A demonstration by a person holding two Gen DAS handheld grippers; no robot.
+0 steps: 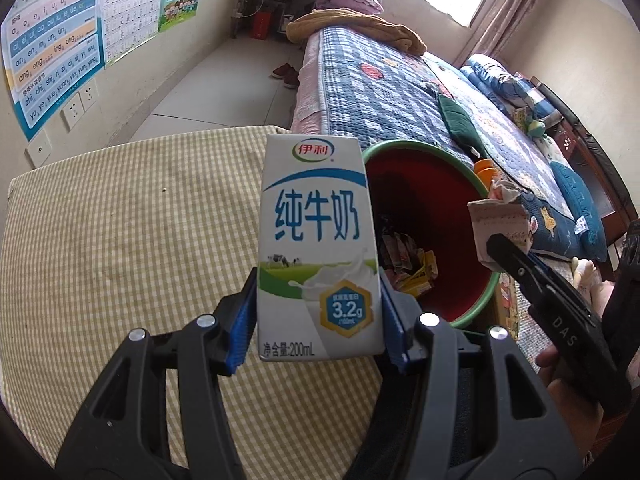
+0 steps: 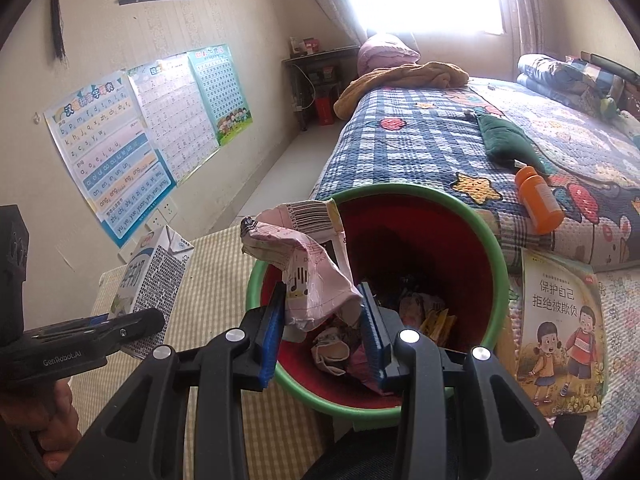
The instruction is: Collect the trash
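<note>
My left gripper (image 1: 318, 322) is shut on a white and blue milk carton (image 1: 316, 240), held upright above the checked table, just left of the bin. The carton (image 2: 154, 276) and the left gripper (image 2: 86, 330) also show at the left of the right wrist view. My right gripper (image 2: 324, 334) is shut on a crumpled pink wrapper (image 2: 308, 264) with a barcode, held over the near rim of the red bin with a green rim (image 2: 492, 248). The bin (image 1: 424, 216) holds several wrappers at its bottom. The right gripper (image 1: 500, 254) carries the wrapper (image 1: 500, 216) over the bin's right edge.
The table has a yellow checked cloth (image 1: 120, 240). A bed with a blue patchwork quilt (image 2: 420, 140) lies beyond the bin, with an orange bottle (image 2: 538, 200) and a green pouch (image 2: 504, 140) on it. A picture book (image 2: 560, 336) lies right of the bin. Posters (image 2: 116, 152) cover the left wall.
</note>
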